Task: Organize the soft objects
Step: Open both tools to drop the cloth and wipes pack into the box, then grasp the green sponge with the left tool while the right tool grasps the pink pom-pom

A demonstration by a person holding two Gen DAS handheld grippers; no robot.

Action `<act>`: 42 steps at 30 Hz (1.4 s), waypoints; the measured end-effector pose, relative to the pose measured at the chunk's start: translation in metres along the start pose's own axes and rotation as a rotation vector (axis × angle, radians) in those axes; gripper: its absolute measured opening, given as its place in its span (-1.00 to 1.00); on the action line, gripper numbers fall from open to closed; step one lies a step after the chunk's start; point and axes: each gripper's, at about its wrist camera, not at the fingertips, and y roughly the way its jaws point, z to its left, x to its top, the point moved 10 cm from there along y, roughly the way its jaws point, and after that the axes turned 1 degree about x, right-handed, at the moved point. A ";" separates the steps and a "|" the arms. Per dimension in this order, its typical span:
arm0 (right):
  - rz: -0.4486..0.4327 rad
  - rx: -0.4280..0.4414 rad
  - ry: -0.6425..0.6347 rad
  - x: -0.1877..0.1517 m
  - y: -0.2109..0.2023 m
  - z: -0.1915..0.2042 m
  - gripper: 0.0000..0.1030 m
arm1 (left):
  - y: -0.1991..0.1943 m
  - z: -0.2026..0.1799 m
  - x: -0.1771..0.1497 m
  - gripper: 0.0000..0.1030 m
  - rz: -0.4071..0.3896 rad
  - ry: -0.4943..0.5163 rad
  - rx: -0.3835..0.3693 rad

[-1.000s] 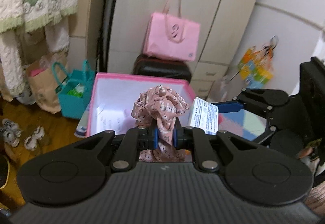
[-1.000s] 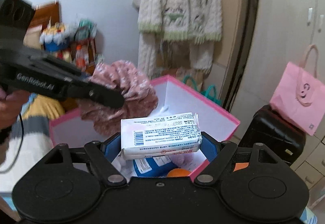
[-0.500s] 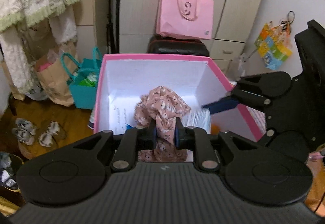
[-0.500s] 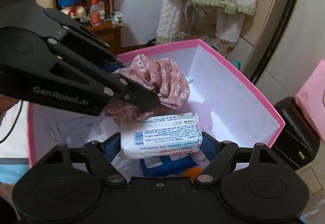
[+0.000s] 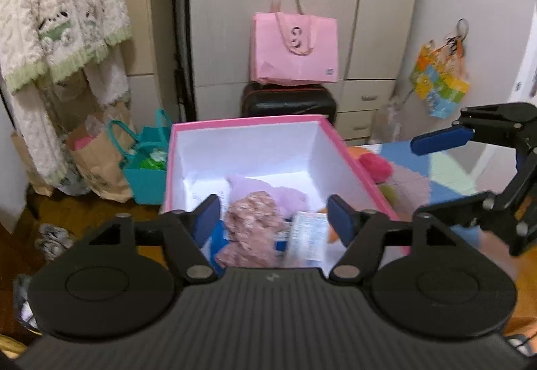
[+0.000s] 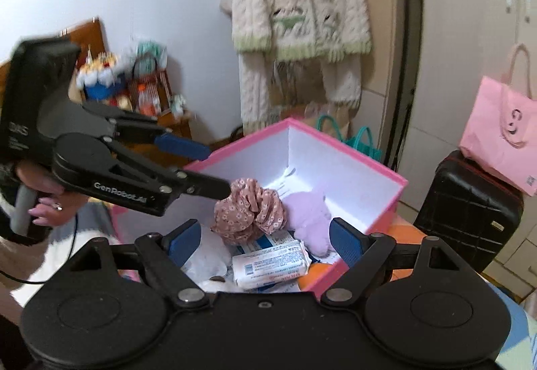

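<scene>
Both tools are wide open and hold nothing. The left gripper [image 5: 273,217] sits low in the middle of its own view, and the floral cloth bundle [image 5: 253,227] lies just below it inside the pink box [image 5: 248,125]. The right gripper [image 6: 265,240] is open too, and the white tissue pack [image 6: 270,266] lies in the box just in front of it, near the bottom middle of that view. A soft purple toy [image 6: 308,214] rests right beside the floral cloth. The box looks quite full near the front, so the next soft thing may not fit well. It could slide off the pile or catch on the pink rim. More fluffy things, a pink one [image 5: 374,165] among them, wait outside the box at the right of the left view. The two tools are close together over the box, so they could bump if both reach in at once. A hard push could also tip or shove the light box.
</scene>
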 end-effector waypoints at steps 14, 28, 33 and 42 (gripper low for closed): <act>-0.120 -0.158 0.022 -0.019 -0.090 -0.037 0.69 | -0.053 -0.070 0.012 0.78 0.003 0.098 0.015; -0.230 -0.134 0.170 -0.040 -0.142 -0.090 0.80 | -0.047 -0.187 0.009 0.78 -0.057 0.227 -0.140; -0.234 -0.110 0.194 -0.046 -0.143 -0.106 0.80 | -0.029 -0.211 0.006 0.75 -0.063 0.209 -0.135; -0.200 -0.087 0.194 -0.064 -0.117 -0.133 0.79 | 0.022 -0.233 -0.002 0.73 -0.090 0.157 -0.067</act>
